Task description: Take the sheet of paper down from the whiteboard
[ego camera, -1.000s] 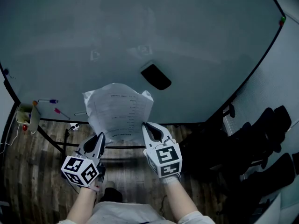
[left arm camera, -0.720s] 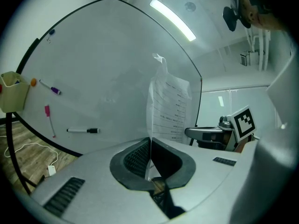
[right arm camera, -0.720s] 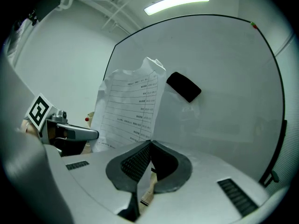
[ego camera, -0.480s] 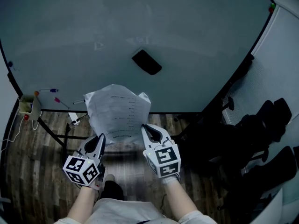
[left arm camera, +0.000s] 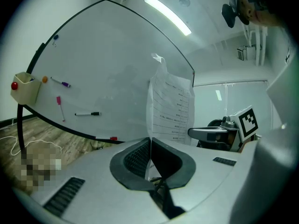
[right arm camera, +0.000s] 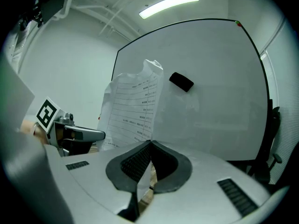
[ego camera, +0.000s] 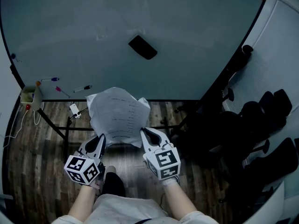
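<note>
A printed white sheet of paper [ego camera: 117, 116] hangs free in front of the whiteboard [ego camera: 93, 36], off its surface, held up by its two lower corners. My left gripper [ego camera: 101, 138] is shut on the sheet's lower left corner, my right gripper [ego camera: 143, 131] is shut on its lower right corner. In the left gripper view the sheet [left arm camera: 170, 111] rises edge-on from the shut jaws of the left gripper [left arm camera: 150, 139]. The right gripper view shows the sheet [right arm camera: 133, 111] standing up from the right gripper [right arm camera: 150, 143], with the board [right arm camera: 215, 92] behind.
A black eraser [ego camera: 142, 47] clings to the board. Markers [ego camera: 82, 88] and a small holder [ego camera: 28, 96] sit at the board's lower left. The board's black stand [ego camera: 65, 134] crosses the wood floor. Dark chairs [ego camera: 261, 125] crowd the right side.
Both grippers have drawn back from the whiteboard with the sheet between them and sunk a little. The board and eraser now look farther away.
</note>
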The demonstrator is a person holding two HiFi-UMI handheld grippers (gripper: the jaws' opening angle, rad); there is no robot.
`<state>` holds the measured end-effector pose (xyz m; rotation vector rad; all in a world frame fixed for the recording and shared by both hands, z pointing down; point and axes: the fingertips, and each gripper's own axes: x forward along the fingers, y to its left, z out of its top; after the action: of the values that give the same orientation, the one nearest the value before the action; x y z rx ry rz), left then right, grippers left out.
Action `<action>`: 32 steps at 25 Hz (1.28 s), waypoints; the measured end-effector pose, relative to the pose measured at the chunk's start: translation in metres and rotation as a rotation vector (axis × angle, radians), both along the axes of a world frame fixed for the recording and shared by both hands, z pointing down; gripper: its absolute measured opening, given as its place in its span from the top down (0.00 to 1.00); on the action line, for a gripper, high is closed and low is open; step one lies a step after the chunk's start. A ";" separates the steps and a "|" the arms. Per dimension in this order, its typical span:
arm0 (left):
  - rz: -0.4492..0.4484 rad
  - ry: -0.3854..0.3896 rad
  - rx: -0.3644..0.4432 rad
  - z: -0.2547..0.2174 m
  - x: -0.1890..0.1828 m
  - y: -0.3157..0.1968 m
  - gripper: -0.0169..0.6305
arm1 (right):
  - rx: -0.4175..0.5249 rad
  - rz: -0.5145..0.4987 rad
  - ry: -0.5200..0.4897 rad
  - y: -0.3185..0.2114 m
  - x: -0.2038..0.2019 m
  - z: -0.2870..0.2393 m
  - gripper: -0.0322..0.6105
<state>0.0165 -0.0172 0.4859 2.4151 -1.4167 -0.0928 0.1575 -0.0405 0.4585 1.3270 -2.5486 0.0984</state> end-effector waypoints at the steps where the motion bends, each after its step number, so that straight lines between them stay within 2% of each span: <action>1: 0.001 -0.001 -0.004 0.001 0.000 0.003 0.95 | -0.004 0.001 -0.001 0.003 0.000 0.002 0.92; 16: 0.008 -0.004 -0.048 0.026 0.009 0.081 0.95 | -0.041 0.004 -0.007 0.082 0.008 0.028 0.92; 32: 0.024 -0.022 -0.046 0.026 0.011 0.110 0.95 | -0.043 0.008 -0.031 0.111 0.009 0.033 0.92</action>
<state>0.0273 0.0924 0.5117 2.4023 -1.3834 -0.0280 0.1669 0.0708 0.4913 1.3299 -2.5521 0.1753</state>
